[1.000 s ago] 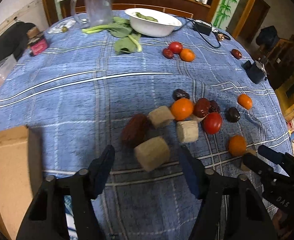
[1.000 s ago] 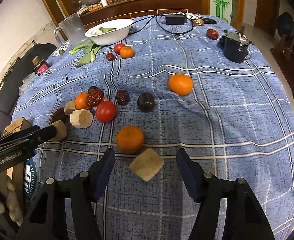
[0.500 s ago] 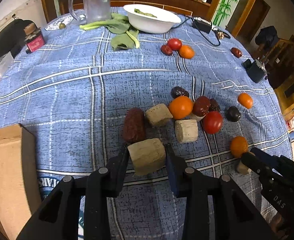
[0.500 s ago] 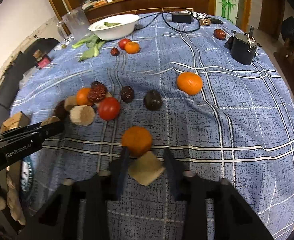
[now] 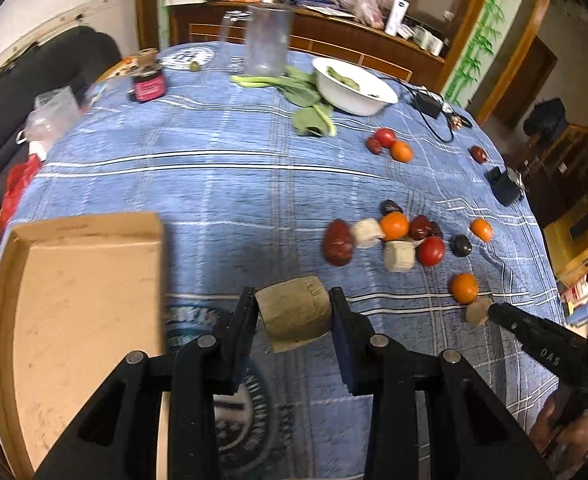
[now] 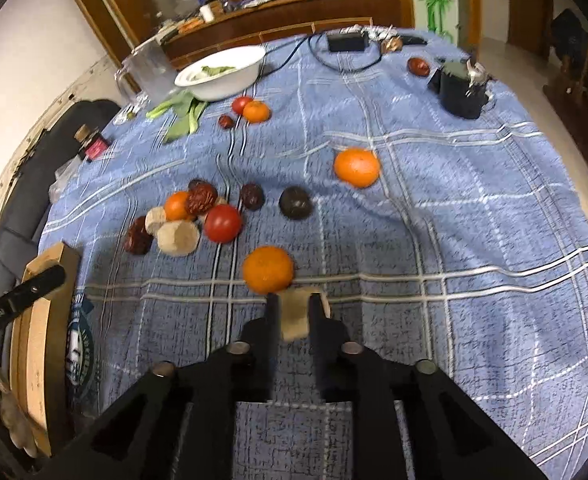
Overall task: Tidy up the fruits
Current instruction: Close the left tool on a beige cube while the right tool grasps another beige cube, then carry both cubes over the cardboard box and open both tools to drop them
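My left gripper is shut on a tan, rough-skinned fruit chunk and holds it above the blue cloth, right of the cardboard box. My right gripper is shut on a smaller tan chunk, just below an orange; it also shows in the left wrist view. A cluster of oranges, red tomato, dark red dates and tan chunks lies mid-table.
A white bowl, leafy greens, a clear pitcher and a small jar stand at the back. A black cup, a charger and cable sit far right. The box edge is at left.
Both grippers closed on their tan chunks. The left one lifted its chunk and carried it back and left toward the cardboard box. The right chunk is now squeezed between the fingers.
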Available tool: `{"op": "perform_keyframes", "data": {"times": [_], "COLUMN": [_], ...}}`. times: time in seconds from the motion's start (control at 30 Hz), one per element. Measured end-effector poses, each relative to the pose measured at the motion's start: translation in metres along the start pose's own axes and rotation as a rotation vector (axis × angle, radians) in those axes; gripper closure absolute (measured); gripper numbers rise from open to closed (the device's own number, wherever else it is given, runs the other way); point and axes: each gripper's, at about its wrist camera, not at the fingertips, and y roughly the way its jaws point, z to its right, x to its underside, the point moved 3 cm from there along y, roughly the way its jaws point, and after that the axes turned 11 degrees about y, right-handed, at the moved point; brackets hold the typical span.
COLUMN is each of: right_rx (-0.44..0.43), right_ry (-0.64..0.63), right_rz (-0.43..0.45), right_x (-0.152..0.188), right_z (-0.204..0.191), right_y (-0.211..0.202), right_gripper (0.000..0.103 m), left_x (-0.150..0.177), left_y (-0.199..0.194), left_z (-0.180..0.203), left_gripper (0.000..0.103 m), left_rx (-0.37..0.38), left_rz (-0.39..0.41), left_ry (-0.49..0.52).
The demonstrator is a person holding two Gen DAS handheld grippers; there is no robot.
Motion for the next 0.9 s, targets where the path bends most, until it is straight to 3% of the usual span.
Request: {"op": "perform_keyframes", "data": {"times": [0.03, 0.17, 0.2, 0.23, 0.27, 0.4, 0.47, 0.7, 0.8, 0.9], "right_rx": [0.019, 0.068, 0.078, 0.093, 0.106, 0.080, 0.028, -0.289, -0.367, -0.363], "right_ry": [-0.022, -0.070, -0.072, -0.070, -0.067, -0.046, -0.050, -0.197, -0.270, -0.393], "right_rz": [0.000, -0.006, -0.005, -0.003, 0.002, 0.001, -0.004, -0.126, -0.181, -0.170], "right_x": [0.002, 0.007, 0.007, 0.007, 0.007, 0.008, 0.010, 0.021, 0.033, 0.050], "right_z": [-0.003, -0.009, -0.010, -0.009, -0.009, -0.015, -0.031, -0.173, -0.233, -0.288], "right_y": [0.004, 0.024, 0.027, 0.031, 0.031, 0.018, 0.005, -0.003, 0.007, 0.021], "right_gripper": [0.051, 0.049, 0.050, 0.062, 0.068, 0.069, 0.069, 0.068, 0.068, 0.068], "left_x": [0.002, 0.012, 0.015, 0.015, 0.017, 0.020, 0.021, 0.019, 0.020, 0.025], "left_y": [-0.003, -0.007, -0.008, -0.009, -0.010, -0.017, -0.023, -0.031, -0.024, -0.016], "left_z": [-0.005, -0.020, -0.024, -0.025, -0.027, -0.044, -0.059, -0.125, -0.161, -0.191], "left_gripper": [0.069, 0.068, 0.068, 0.068, 0.068, 0.068, 0.068, 0.068, 0.068, 0.068], "left_rx": [-0.003, -0.011, -0.012, -0.015, -0.019, -0.034, -0.052, -0.163, -0.213, -0.218], "left_rz": [0.000, -0.007, -0.008, -0.009, -0.009, 0.001, 0.005, 0.002, -0.024, -0.052], "left_ry": [-0.008, -0.035, -0.042, -0.045, -0.048, -0.067, -0.089, -0.131, -0.140, -0.172]}}
